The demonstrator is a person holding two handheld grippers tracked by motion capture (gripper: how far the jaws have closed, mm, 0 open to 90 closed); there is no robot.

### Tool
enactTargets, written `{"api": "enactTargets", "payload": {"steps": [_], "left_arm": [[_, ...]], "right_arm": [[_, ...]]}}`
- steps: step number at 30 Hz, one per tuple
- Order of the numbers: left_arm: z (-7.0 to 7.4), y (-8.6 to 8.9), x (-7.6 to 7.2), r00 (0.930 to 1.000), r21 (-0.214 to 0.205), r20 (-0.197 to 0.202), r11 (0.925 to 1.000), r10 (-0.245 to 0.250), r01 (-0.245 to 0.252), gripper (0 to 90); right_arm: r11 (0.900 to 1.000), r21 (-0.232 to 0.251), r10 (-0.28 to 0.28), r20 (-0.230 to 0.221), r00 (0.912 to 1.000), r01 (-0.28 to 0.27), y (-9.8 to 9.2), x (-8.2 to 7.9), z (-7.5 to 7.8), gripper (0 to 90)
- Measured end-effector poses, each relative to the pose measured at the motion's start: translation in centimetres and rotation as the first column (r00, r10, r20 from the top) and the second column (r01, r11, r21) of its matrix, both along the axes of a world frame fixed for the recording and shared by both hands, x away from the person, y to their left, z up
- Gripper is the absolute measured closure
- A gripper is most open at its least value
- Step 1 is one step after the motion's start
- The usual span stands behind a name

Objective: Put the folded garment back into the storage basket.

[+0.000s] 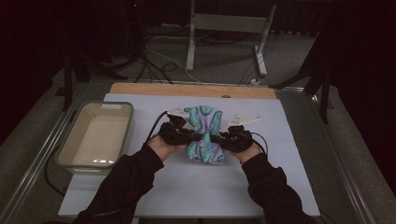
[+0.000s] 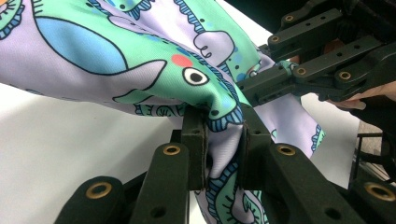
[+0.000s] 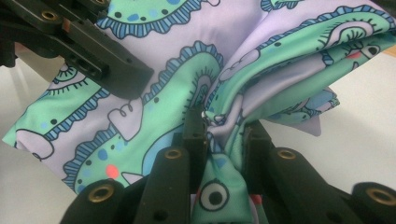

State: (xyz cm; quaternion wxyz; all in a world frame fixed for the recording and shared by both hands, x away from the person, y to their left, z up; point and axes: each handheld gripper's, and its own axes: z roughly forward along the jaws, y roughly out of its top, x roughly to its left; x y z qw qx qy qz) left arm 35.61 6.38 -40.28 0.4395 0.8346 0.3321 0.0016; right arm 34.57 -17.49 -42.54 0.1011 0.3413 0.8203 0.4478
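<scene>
Clamped in left gripper [image 1: 194, 136] and right gripper [image 1: 215, 138] above pale blue table mat [image 1: 196, 182]: bunched green-and-lilac printed cloth [image 1: 205, 133], liable to slip free if uneven pulling loosens thick folds.

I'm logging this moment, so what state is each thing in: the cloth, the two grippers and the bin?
Patterned cloth: bunched, pinched from both sides.
Left gripper: shut on the cloth.
Right gripper: shut on the cloth.
Plastic bin: upright, open-topped, nothing inside.

cloth [image 2: 140, 60]: top and left edges cut off | pinched fold hidden
</scene>
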Motion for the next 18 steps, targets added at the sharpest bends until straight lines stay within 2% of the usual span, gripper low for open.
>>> {"api": "enactTargets", "payload": {"steps": [18], "left_arm": [[1.4,3.4,-0.5,0.9983,0.002,0.015,0.9984,0.056,-0.056,77.4]], "right_arm": [[0.9991,0.006,0.041,0.028,0.9988,-0.041,3.5,0.6,1.2,77.1]]}}
